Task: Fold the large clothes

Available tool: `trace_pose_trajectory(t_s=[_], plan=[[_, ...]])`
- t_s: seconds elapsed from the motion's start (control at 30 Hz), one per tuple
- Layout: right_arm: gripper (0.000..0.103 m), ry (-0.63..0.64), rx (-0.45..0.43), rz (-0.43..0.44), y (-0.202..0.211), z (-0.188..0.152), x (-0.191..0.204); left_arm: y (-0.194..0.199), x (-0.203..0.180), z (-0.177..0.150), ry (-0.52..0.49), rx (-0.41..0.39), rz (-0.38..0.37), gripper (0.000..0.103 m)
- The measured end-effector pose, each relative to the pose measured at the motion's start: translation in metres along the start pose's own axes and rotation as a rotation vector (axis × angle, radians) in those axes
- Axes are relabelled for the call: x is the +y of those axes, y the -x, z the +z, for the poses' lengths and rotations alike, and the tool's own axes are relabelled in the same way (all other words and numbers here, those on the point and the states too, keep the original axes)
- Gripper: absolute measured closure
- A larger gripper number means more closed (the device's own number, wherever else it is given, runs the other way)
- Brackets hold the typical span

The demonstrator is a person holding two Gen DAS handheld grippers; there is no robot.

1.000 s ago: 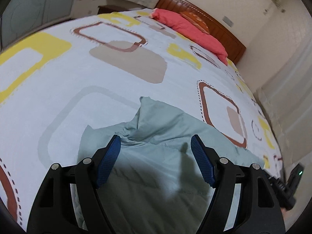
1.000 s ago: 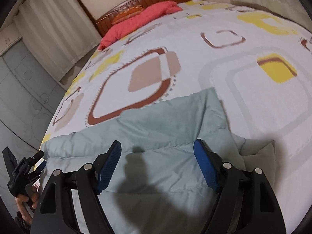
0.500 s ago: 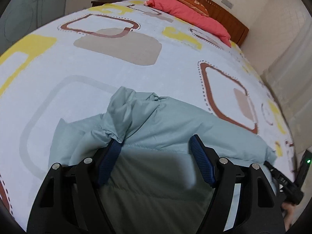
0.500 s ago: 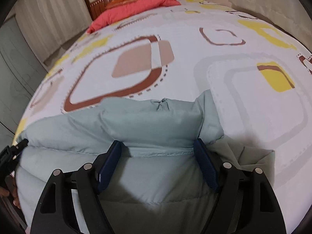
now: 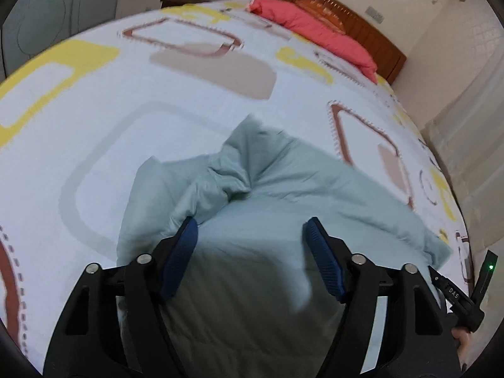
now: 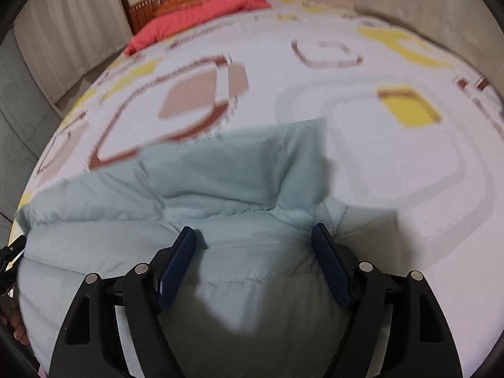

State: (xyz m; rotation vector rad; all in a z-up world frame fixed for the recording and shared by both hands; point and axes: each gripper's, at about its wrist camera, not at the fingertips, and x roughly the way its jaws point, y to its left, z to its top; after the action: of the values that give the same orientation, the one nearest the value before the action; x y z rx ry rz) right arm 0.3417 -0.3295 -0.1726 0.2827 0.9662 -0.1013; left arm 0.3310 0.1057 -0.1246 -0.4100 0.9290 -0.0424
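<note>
A pale grey-green padded garment (image 5: 283, 189) lies on the bed, bunched at its far left corner; it also shows in the right wrist view (image 6: 220, 182). My left gripper (image 5: 250, 233) is open just above the garment's near part, its left blue fingertip (image 5: 186, 236) against a bunched fold. My right gripper (image 6: 253, 239) is open over the garment's quilted seam, its right fingertip (image 6: 321, 239) at a raised fold. The other gripper shows at the right edge of the left wrist view (image 5: 463, 296). The garment's near edge is hidden under the grippers.
The bed sheet (image 5: 94, 126) is white with yellow, brown and beige squares. A red pillow (image 5: 308, 25) lies by the wooden headboard (image 5: 362, 25), also seen in the right wrist view (image 6: 201, 15). Curtains (image 6: 63, 31) hang beside the bed.
Both grippers have pulled back and risen slightly from the garment. The raised fold has dropped and lies flatter on the bed. Both stayed open.
</note>
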Motion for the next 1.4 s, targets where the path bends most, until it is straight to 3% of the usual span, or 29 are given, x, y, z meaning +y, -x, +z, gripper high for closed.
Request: trace_pose_trajectory(t_s=[0.07, 0.23, 0.37, 0.53, 0.6, 0.67, 0.73, 0.8, 0.83, 0.9, 0.97, 1.03, 1.4], plan=[[0.028, -0.007, -0.006, 0.008, 0.002, 0.002, 0.0, 0.002, -0.002, 0.001, 0.003, -0.004, 0.012, 0.033], [0.027, -0.07, -0.058, 0.055, 0.043, -0.008, -0.015, 0.042, 0.017, -0.008, 0.12, -0.039, -0.063, 0.033], [0.027, -0.14, -0.081, 0.083, 0.079, -0.036, -0.042, 0.075, 0.043, -0.036, 0.224, -0.075, -0.073, 0.023], [0.027, -0.274, -0.022, 0.151, 0.089, -0.081, -0.074, 0.088, 0.079, -0.086, 0.424, -0.017, -0.107, 0.021], [0.027, -0.307, 0.015, 0.194, 0.085, -0.098, -0.077, 0.088, 0.081, -0.098, 0.447, -0.012, -0.153, 0.021], [0.027, -0.303, -0.008, 0.19, 0.086, -0.106, -0.073, 0.089, 0.077, -0.101, 0.424, -0.029, -0.154, 0.021], [0.027, -0.299, -0.021, 0.185, 0.087, -0.107, -0.068, 0.085, 0.07, -0.102, 0.426, -0.04, -0.178, 0.026], [0.04, -0.289, -0.025, 0.19, 0.087, -0.107, -0.063, 0.081, 0.061, -0.101, 0.391, -0.046, -0.143, 0.055], [0.056, -0.276, -0.024, 0.191, 0.086, -0.107, -0.06, 0.078, 0.057, -0.1, 0.372, -0.042, -0.149, 0.062], [0.066, -0.293, -0.005, 0.241, 0.085, -0.109, -0.061, 0.078, 0.056, -0.103, 0.371, -0.039, -0.162, 0.079], [0.077, -0.304, -0.01, 0.266, 0.09, -0.113, -0.064, 0.083, 0.055, -0.105, 0.363, -0.049, -0.166, 0.085], [0.08, -0.319, -0.015, 0.29, 0.096, -0.115, -0.066, 0.091, 0.053, -0.106, 0.35, -0.058, -0.161, 0.087], [0.082, -0.29, 0.007, 0.3, 0.134, -0.158, -0.07, 0.138, 0.067, -0.147, 0.328, -0.035, -0.151, 0.089]])
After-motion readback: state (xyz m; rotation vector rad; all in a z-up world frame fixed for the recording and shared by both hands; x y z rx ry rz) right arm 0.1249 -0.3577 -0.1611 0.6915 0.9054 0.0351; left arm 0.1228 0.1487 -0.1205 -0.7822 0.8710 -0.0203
